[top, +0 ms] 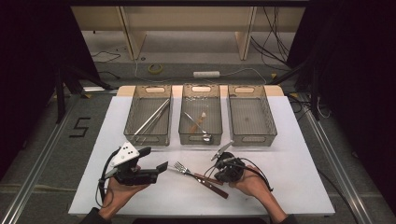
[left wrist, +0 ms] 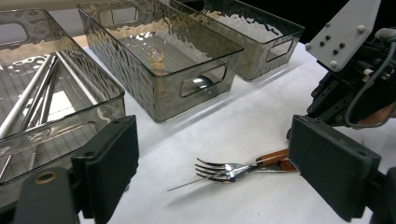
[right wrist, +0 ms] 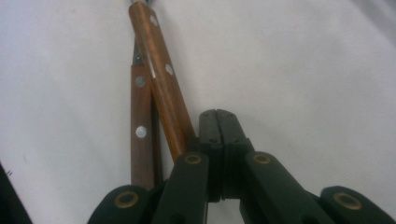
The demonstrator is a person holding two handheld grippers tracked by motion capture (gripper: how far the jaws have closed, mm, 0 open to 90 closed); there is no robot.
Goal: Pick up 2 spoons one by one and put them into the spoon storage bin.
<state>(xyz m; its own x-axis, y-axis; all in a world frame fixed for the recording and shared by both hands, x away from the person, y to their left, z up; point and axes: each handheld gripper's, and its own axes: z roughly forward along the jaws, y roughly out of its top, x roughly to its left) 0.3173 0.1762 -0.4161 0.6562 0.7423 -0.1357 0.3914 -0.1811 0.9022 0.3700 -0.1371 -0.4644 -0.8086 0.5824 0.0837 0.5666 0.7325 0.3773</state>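
Observation:
Two forks with wooden handles lie together on the white table, tines pointing left. My left gripper hovers open just left of the tines. In the left gripper view its jaws stand wide apart with the forks lying beyond the gap. My right gripper tilts down at the handle ends. In the right gripper view its jaws are pressed shut with nothing seen between them, right beside the two riveted handles.
Three clear bins stand in a row behind the forks. The left bin holds long metal rods, the middle bin holds a spoon and a small item, and the right bin has nothing in it. Floor cables lie beyond the table.

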